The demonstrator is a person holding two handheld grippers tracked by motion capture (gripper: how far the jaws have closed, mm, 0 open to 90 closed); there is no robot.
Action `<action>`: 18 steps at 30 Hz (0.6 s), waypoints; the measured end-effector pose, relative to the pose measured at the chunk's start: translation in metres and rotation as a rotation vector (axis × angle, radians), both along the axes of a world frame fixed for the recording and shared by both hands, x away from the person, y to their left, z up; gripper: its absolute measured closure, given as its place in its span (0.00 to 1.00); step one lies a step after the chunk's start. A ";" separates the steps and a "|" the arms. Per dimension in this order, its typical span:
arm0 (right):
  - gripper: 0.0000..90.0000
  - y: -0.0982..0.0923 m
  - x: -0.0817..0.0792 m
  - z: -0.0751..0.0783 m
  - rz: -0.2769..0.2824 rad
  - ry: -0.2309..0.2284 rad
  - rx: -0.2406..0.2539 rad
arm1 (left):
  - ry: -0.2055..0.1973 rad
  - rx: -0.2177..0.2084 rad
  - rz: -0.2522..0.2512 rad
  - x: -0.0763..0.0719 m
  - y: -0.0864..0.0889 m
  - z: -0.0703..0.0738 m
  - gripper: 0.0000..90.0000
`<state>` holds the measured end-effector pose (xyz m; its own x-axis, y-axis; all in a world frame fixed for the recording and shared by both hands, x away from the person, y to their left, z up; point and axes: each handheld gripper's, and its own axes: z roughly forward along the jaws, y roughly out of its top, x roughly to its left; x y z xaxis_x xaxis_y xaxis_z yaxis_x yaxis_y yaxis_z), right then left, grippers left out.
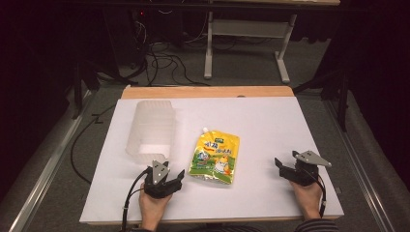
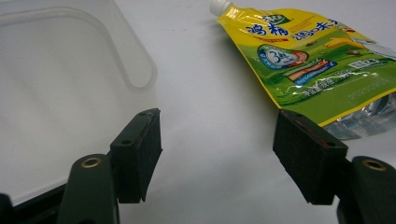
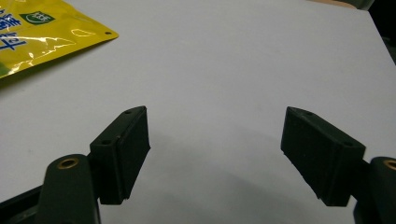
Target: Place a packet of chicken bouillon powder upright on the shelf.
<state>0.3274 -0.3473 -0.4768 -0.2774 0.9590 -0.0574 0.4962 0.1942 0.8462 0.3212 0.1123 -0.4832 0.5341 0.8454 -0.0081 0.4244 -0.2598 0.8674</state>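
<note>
1. Left gripper (image 1: pixel 175 175) sits on the near left of the white table (image 1: pixel 270 125), jaws spread wide, nothing between them.
2. Right gripper (image 1: pixel 286 163) near right edge, jaws equally wide, holding nothing, bare table ahead of it.
3. Yellow spouted pouch (image 1: pixel 215 157) lies flat mid-table, just beyond and right of the left gripper, spout pointing away.
4. Translucent plastic container (image 1: pixel 151 130) on its side, left of the pouch, close but apart.

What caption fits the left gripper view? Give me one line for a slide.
Open left gripper over a white table, between a translucent plastic container and a yellow spouted pouch.
</note>
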 end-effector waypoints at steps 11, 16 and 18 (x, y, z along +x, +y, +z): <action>0.28 0.000 -0.001 0.000 0.003 -0.006 0.000 | -0.005 -0.022 -0.033 0.000 0.002 0.001 0.37; 0.31 0.002 0.000 0.000 0.001 0.001 -0.020 | 0.014 -0.025 -0.045 -0.003 0.003 0.002 0.40; 0.31 0.002 0.000 0.000 0.005 -0.004 -0.025 | 0.018 -0.024 -0.046 -0.004 0.003 0.002 0.39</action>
<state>0.3271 -0.3454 -0.4769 -0.2818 0.9559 -0.0827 0.4919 0.2179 0.8430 0.3170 0.1148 -0.4809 0.5724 0.8191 -0.0387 0.4284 -0.2584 0.8659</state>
